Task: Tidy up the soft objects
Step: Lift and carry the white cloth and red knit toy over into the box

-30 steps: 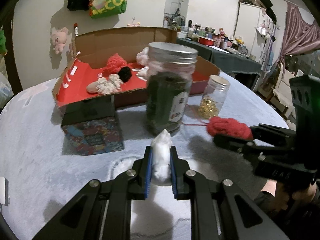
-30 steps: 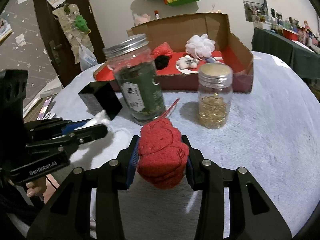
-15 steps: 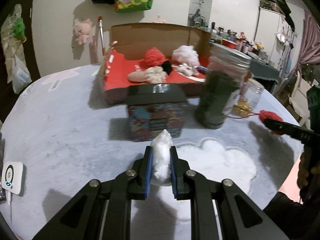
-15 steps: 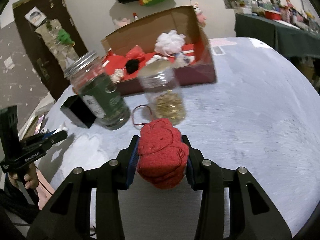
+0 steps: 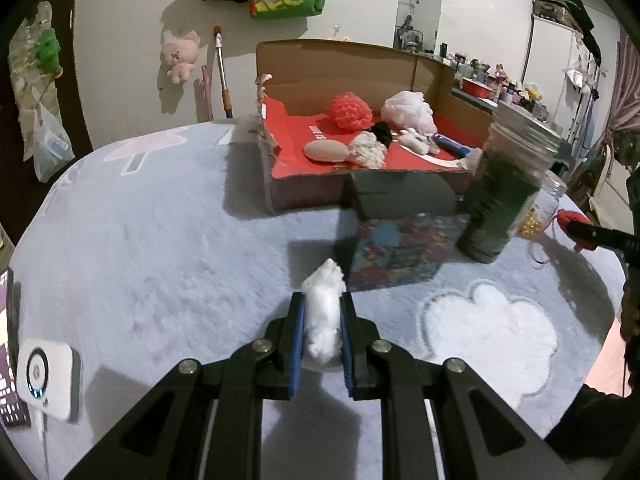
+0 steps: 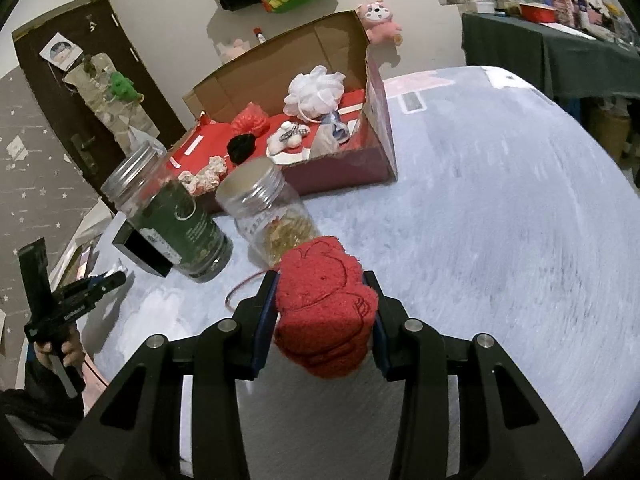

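Note:
My left gripper (image 5: 322, 312) is shut on a white cotton ball (image 5: 323, 312) and holds it above the grey fleece table, in front of a colourful square box (image 5: 396, 236). My right gripper (image 6: 325, 312) is shut on a red plush toy (image 6: 326, 308) with a red cord, just short of the small jar. The open cardboard box (image 5: 360, 92) with a red floor stands at the back and holds a red pom-pom (image 5: 350, 110), a white mesh puff (image 5: 408, 112), a black scrunchie (image 5: 382, 134) and other soft bits. The same box (image 6: 376, 120) shows in the right wrist view.
A tall dark-green jar (image 5: 504, 196) with a metal lid and a small jar of golden bits (image 6: 276, 216) stand between the grippers and the box. A white device (image 5: 48, 376) lies at the table's left edge. A white cloud pattern (image 5: 492, 332) marks the fleece.
The left gripper has swung left with the cotton ball, away from the green jar. The right gripper has swung right with the red toy. The two grippers are now farther apart.

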`<state>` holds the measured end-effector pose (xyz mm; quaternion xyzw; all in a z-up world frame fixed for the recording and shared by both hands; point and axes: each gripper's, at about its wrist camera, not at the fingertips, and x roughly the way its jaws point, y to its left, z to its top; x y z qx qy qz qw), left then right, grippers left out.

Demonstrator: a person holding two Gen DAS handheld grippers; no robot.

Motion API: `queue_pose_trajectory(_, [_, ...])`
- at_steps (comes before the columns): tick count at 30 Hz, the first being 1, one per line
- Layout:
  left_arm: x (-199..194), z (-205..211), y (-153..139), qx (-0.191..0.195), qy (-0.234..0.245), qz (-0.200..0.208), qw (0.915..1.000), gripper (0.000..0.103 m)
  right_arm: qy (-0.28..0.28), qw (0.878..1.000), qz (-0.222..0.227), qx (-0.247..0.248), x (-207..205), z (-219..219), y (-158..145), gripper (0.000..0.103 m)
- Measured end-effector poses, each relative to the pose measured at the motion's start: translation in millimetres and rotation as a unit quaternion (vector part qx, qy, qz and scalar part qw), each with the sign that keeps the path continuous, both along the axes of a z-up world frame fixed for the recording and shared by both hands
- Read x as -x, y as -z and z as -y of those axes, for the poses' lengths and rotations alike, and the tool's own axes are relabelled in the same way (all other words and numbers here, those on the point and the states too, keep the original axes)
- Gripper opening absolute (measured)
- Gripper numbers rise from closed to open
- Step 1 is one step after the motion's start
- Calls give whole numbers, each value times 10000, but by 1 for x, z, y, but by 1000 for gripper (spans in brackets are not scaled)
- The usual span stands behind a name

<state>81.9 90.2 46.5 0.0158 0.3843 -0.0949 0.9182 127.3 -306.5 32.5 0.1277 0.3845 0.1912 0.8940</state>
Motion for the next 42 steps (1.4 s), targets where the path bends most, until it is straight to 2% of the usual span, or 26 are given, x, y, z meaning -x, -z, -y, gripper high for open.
queue_pose_trajectory(5, [-14,-9,-3,-46,194,46,9998,17,-137,9996,45,252,-13,1,-5,39])
queue_pose_trajectory(12, [-32,-12,-6,-41,487,54,9988,17,-334,9986,19,399,-30,2,-8,39])
queue_pose_trajectory(19, [-47,-8,-12,-194,730,67,9971,17,-490,9972,64,557,-46,0,-16,39])
queue_pose_trajectory(28, [-70,-6,-45,-223,990,277,9945,17,-646,9942,401,757,-66,-5,-47,39])
queue_pose_trajectory(37, [-110,32,-70,-219,1418,110,9896,17,-743,9914,698,815,-101,-20,-84,39])
queue_pose_trajectory(42, [-126,63,-69,-330,1768,-121,9836,17,-937,9907,573,803,-129,-41,-91,39])
